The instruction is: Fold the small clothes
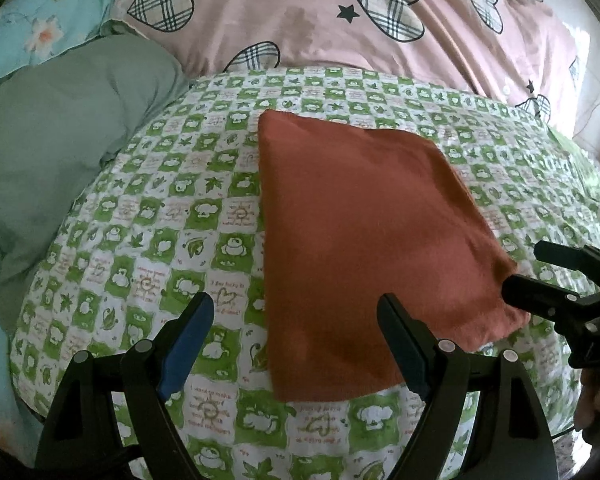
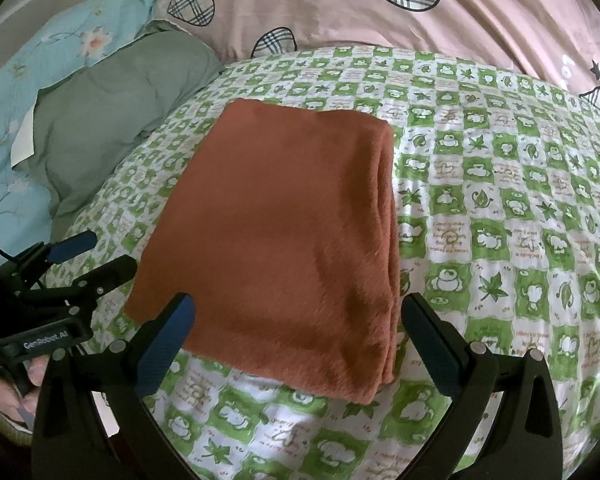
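— So, where's the cloth sitting?

— The rust-red folded cloth [image 2: 284, 236] lies flat on the green-and-white checked sheet [image 1: 204, 208], about mid-bed, well short of the sheet's far edge where the pink heart-print quilt [image 1: 340, 20] is bunched up. Its stacked folded edges show along the right side in the right wrist view, several layers thick.

— And the grippers?

— The left gripper [image 1: 296, 312] hovers with its jaws spread wide over the near edge of the cloth. One finger is over bare sheet to the left of the cloth, the other over the cloth itself; nothing is pinched between them.

— The right one?

— The right gripper [image 2: 300, 316] is spread wide too, its two fingers to either side of the cloth's near right corner. The blue pads [image 2: 168, 344] don't press on the fabric. From the left wrist view its fingertips sit just beside the cloth's near right corner, and I can't tell whether they touch it.

— Anything else on the bed?

— A grey-green pillow [image 1: 60, 132] at the sheet's left edge, and a light blue floral cover [image 2: 60, 52] behind it in the far left corner. A hand [image 2: 12, 384] holds the left gripper's handle, low at the left edge of the right wrist view
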